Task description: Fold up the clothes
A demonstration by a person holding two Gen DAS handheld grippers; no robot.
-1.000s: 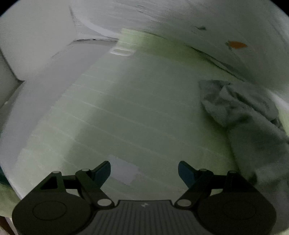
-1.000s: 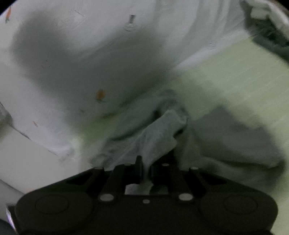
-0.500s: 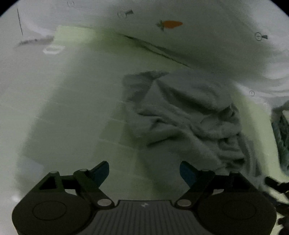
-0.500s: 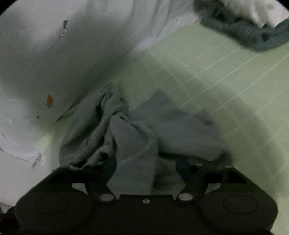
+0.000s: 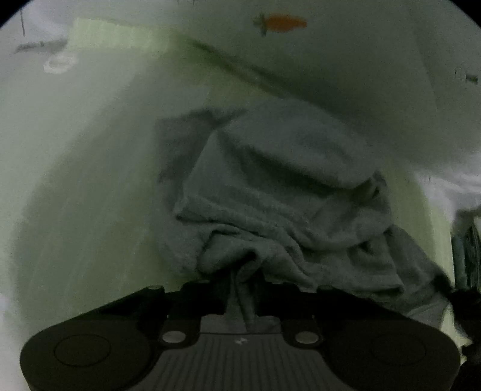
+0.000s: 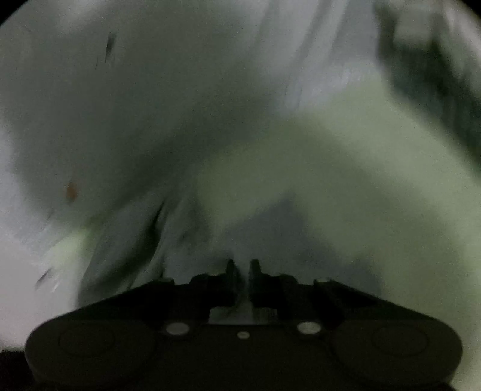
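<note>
A crumpled grey terry garment [image 5: 285, 192] lies on the pale green mat [image 5: 90, 180], bunched into thick folds. My left gripper [image 5: 242, 285] is shut on a pinched fold at the garment's near edge, and a strip of cloth runs back between the fingers. The right wrist view is heavily motion-blurred. There my right gripper [image 6: 240, 270] has its fingers drawn close with pale grey cloth in the narrow gap. Streaks of the grey garment [image 6: 129, 240] spread to the left of it.
A white sheet with a carrot print [image 5: 282, 22] rises behind the mat [image 6: 330, 168]. A dark heap of other clothes [image 6: 436, 75] lies at the far right. Something dark and striped [image 5: 469, 249] shows at the right edge of the left wrist view.
My left gripper moved in to the garment and shut on its near fold. My right gripper, open half a second ago with cloth draped over it, has drawn shut and is moving fast.
</note>
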